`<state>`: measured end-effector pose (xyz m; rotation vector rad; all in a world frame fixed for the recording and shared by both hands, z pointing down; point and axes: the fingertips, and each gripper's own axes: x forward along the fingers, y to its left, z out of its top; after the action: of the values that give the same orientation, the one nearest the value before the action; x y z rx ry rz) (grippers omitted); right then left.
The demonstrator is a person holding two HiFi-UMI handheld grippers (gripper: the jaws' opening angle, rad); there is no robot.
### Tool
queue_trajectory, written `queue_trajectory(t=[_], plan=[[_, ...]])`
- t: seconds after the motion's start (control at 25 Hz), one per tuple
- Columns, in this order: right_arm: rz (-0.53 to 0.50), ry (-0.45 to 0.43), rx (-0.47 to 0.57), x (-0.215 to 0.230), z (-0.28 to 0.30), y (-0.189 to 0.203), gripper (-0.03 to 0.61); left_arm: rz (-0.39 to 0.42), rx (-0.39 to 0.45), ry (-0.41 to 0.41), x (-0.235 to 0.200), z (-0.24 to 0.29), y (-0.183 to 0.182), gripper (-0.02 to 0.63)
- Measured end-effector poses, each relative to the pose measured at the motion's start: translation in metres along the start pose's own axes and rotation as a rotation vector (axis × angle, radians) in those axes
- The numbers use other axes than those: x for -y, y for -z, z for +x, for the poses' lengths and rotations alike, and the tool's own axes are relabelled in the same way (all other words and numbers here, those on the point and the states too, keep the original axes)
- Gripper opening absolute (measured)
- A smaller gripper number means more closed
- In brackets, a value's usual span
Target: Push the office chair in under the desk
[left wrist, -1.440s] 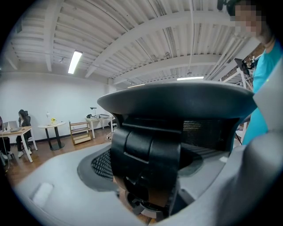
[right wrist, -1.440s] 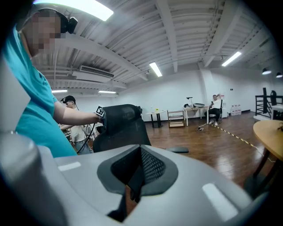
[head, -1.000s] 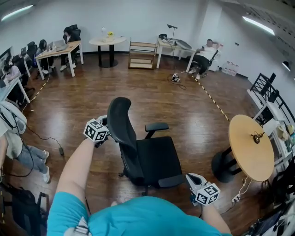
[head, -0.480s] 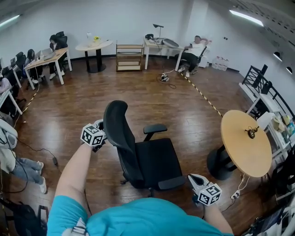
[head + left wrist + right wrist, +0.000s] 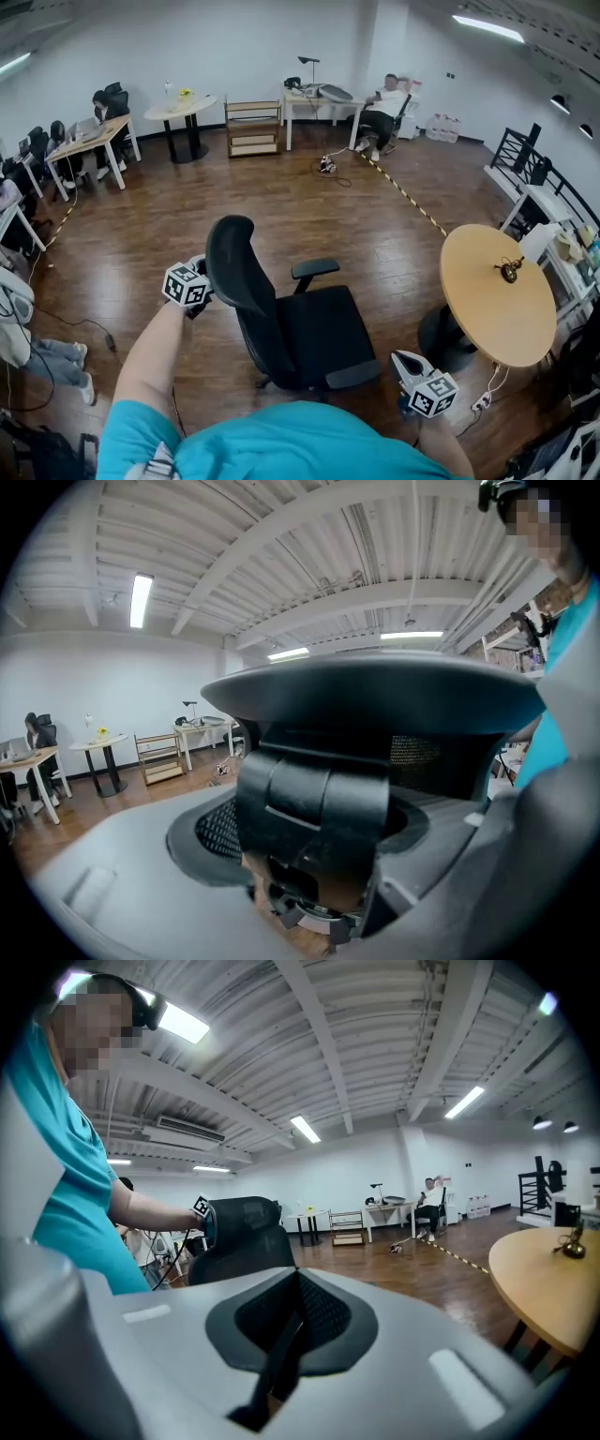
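the office chair (image 5: 309, 328) stands on open wood floor, its seat facing the round wooden counter (image 5: 497, 300), and it is not under any counter yet. the left gripper (image 5: 199, 283) is clamped on the rear edge of the chair's backrest (image 5: 234, 267), with black plastic filling the gap between its jaws. i judge that hold is there to steer and swing the chair. the right gripper (image 5: 405, 364) hangs just beside the chair's near armrest (image 5: 352, 375), its jaws pressed together on nothing, probably ready to nudge that side.

well beyond the chair lie a striped floor tape (image 5: 403, 192), a wooden shelf (image 5: 251, 127), a white round counter (image 5: 178, 103) and a long counter (image 5: 323, 94) with a seated person (image 5: 382, 105) beside it. behind the chair's backrest a cable (image 5: 80, 323) trails over the floor. the round wooden counter's dark foot (image 5: 441, 337), near the chair's front, could catch the chair's base on the way.
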<state>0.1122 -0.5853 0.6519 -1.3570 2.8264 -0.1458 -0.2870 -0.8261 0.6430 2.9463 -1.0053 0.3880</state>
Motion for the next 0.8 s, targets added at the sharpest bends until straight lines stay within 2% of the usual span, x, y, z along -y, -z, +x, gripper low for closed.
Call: queue_trajectory(t=[0.16, 0.36, 0.64, 0.8], plan=[[-0.023, -0.058, -0.036, 0.056, -0.040, -0.011, 0.000, -0.010, -0.044, -0.031, 0.024, 0.037, -0.018, 0.341], [-0.048, -0.081, -0.065, 0.090, -0.067, -0.035, 0.000, -0.037, -0.056, -0.076, 0.030, 0.042, -0.035, 0.341], [-0.047, -0.069, -0.088, 0.110, -0.063, -0.030, 0.000, -0.064, -0.042, -0.075, 0.015, 0.069, -0.038, 0.342], [-0.061, -0.068, -0.099, 0.105, -0.044, -0.033, 0.000, -0.076, -0.027, -0.054, -0.005, 0.082, -0.039, 0.350]])
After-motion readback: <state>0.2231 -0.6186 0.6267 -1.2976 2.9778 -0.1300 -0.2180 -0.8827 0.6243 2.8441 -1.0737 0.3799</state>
